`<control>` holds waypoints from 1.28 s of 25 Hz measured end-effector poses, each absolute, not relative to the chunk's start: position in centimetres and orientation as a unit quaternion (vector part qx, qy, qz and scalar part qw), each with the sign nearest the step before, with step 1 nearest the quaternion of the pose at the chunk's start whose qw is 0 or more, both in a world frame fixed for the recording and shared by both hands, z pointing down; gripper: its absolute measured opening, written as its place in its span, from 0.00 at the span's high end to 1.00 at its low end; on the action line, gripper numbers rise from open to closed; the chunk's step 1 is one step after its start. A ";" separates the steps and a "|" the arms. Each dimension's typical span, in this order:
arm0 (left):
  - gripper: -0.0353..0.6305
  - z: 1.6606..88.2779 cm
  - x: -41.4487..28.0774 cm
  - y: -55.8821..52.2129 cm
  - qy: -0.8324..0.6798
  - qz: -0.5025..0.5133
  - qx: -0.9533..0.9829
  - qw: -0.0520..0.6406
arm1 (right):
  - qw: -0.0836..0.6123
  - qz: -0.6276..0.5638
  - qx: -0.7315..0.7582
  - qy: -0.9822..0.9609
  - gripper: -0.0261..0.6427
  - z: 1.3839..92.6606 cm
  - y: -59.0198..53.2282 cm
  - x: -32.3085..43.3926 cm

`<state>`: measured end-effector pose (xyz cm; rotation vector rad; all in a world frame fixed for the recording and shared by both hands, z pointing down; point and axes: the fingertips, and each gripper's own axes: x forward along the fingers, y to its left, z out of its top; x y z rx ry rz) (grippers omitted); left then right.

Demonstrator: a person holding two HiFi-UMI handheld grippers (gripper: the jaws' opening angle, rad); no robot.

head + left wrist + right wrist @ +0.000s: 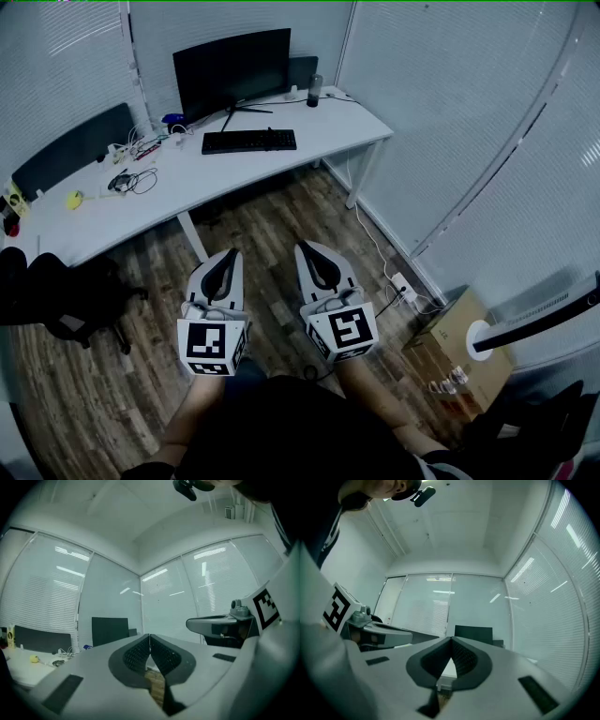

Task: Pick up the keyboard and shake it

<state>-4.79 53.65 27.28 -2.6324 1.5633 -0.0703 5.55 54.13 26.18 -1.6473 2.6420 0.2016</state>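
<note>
Holding left hand-held gripper (pixel 228 255) over the wood floor (pixel 267 230), jaws pressed together, empty; holding right hand-held gripper (pixel 309 251) just beside, likewise closed, empty. Pointing toward white desk (pixel 234 176), keyboard (pixel 248 141) lying before monitor (pixel 232 70), well apart.

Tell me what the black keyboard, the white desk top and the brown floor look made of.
Black keyboard: likely matte plastic, dull, no glare. White desk top: smooth laminate or painted board, evenly pale. Brown floor: wood or wood-look planks, visible seams.
</note>
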 end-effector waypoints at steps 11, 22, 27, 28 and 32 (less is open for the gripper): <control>0.91 28.1 -5.2 49.2 0.515 -0.032 -0.856 0.027 | 0.014 0.055 -0.540 0.840 0.92 26.8 50.0 7.1; 0.69 32.9 -10.1 34.0 0.502 -0.021 -0.864 -0.032 | -0.014 0.022 -0.568 0.823 0.76 30.9 35.5 6.8; 0.66 33.4 -12.5 25.0 0.484 -0.025 -0.874 -0.038 | -0.026 0.006 -0.582 0.813 0.73 31.9 26.8 5.4; 0.66 33.5 -12.9 23.4 0.482 -0.028 -0.875 -0.039 | -0.028 0.003 -0.586 0.810 0.73 32.1 25.3 5.2; 0.66 34.4 -14.0 17.6 0.472 -0.035 -0.880 -0.042 | -0.035 -0.005 -0.601 0.799 0.73 33.3 20.4 4.7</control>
